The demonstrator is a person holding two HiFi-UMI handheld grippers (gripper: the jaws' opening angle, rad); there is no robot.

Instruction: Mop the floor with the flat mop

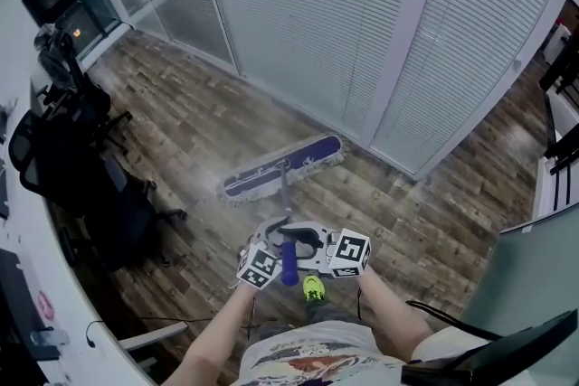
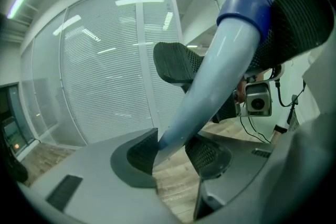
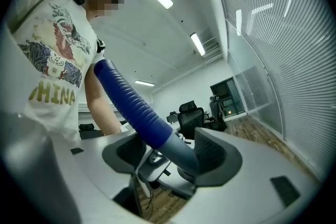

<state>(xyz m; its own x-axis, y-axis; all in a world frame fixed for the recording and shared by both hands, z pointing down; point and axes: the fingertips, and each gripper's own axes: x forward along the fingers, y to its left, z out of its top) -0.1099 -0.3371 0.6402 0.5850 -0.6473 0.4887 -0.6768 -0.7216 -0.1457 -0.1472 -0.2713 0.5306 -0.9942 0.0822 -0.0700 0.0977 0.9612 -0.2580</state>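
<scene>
Blue-grip mop handle (image 1: 289, 265) clamped in L tongs (image 2: 174, 153), R tongs (image 3: 169, 153)

The mop handle (image 2: 210, 86) runs off the left gripper view's top edge; the mop head (image 1: 282, 165) looks blurred.

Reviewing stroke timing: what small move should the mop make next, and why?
Probably draw the blue-and-white flat mop head back over the wood-plank floor. One end lies almost at the foot of the blind-covered glass wall, and the left gripper and right gripper both have jaws closed on its pale grey pole.
</scene>
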